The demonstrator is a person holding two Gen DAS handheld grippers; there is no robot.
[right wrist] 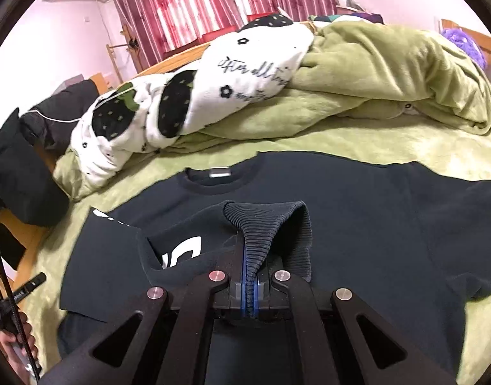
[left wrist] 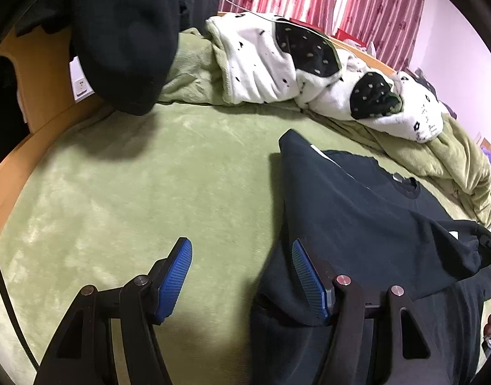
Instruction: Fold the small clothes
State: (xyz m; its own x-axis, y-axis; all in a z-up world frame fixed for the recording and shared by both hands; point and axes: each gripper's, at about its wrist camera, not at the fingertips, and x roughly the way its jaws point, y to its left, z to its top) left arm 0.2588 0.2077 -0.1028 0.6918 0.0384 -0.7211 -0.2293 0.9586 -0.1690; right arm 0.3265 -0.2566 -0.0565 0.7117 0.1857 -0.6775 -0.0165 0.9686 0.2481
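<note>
A dark navy sweatshirt [right wrist: 357, 199] lies spread on the green blanket [right wrist: 405, 144], collar and white label [right wrist: 219, 173] toward the far side, with one part folded over a white print [right wrist: 184, 250]. My right gripper [right wrist: 250, 256] is shut on the sweatshirt's ribbed cuff [right wrist: 271, 221], which stands up over the fingers and hides their tips. My left gripper [left wrist: 240, 247] is open over the sweatshirt's [left wrist: 357, 211] left edge. Its right finger [left wrist: 309, 276] hangs over the dark cloth and its left finger [left wrist: 176, 279] over bare blanket [left wrist: 133, 192]. Nothing is between the pads.
A white and black patterned blanket [right wrist: 197, 102] and a crumpled green duvet [right wrist: 389, 64] are heaped along the far side of the bed. Black clothing [left wrist: 123, 38] hangs at the left by the wooden bed frame [left wrist: 49, 96]. Red curtains [right wrist: 213, 0] cover the back wall.
</note>
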